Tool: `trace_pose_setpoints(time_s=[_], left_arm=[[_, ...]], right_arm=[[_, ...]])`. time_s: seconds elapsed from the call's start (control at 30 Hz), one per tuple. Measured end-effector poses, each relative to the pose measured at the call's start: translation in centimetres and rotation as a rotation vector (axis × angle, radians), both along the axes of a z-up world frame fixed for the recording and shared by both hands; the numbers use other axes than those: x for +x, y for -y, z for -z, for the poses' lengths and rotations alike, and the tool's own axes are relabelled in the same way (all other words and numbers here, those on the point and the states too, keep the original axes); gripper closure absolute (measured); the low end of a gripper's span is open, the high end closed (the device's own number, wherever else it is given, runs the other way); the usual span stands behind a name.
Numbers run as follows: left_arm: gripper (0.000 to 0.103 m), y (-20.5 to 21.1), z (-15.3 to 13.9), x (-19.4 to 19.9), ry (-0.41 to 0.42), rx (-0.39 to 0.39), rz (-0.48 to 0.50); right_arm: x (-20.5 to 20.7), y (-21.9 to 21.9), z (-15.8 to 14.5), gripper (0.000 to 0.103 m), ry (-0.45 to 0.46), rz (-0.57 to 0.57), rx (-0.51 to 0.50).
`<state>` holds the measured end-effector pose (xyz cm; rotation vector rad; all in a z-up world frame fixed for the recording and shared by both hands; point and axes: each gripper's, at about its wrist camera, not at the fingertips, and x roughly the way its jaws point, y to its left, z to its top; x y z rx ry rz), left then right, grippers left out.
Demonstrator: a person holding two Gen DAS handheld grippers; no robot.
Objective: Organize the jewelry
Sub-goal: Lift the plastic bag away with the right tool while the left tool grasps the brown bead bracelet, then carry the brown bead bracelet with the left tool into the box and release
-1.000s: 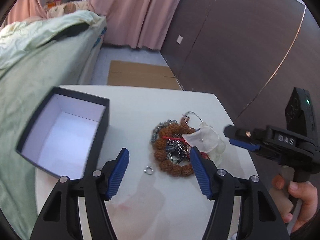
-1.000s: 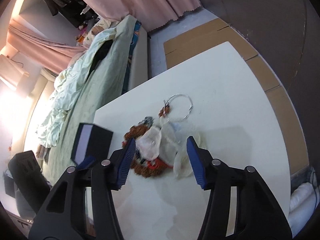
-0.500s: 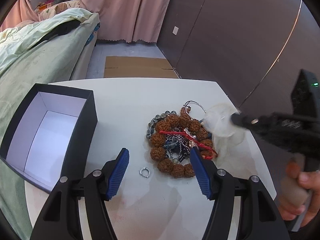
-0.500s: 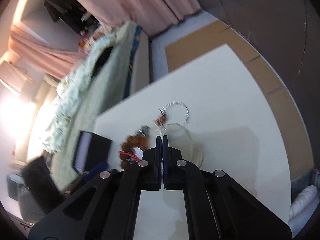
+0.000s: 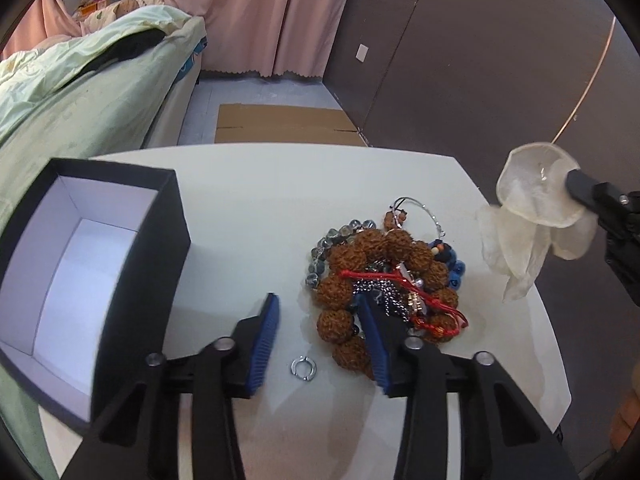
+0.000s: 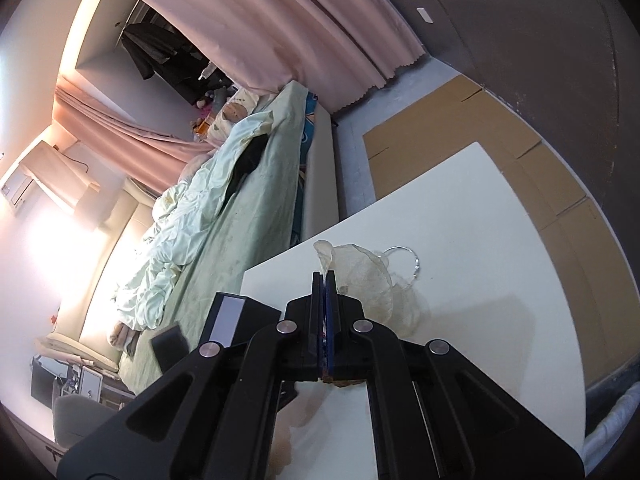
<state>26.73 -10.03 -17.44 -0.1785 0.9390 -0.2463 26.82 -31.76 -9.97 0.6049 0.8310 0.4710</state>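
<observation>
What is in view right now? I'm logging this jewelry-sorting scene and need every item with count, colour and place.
Table: one, white, under everything.
Box: one, black outside, white inside, open, table's left.
Bead bracelet: one, brown, large beads, in the tangled pile right of centre.
Red cord: one, across the pile.
Glass beads: grey strand, pile's left edge.
Blue beads: few, pile's right edge.
Wire hoop: one, silver, behind the pile.
Small ring: one, silver, alone near the left claw.
Sheer pouch: one, whitish, lifted off the table.
Bed: pale green cover, left.
Curtain: pink, behind.
Cardboard: brown, on the floor.
Left claw: blue pads, just been closing, nothing gripped.
Right claw: shut on the sheer pouch.
</observation>
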Motion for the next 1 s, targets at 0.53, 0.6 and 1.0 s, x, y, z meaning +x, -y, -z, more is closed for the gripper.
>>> trace_pose_setpoints(time_s=[0.53,0.6,1.0], left_arm=[[0.087,-1.7,-7.1,-2.1,0.173,-0.137,0.014],[0.087,-2.3,-7.9,-2.6,0.194,-0.154,0.005],[0.087,-9.0,-12.8,-5.1,0.301,-0.252,-0.113]], right_arm=[[0.7,-1.5,-1.5,0.100,0.075,-0.015,0.090],[0.7,-2.0,-1.7,0.100,0.090,-0.024,0.103],[0.5,-6.6,-3.0,0.100,0.146,-0.118,0.188]])
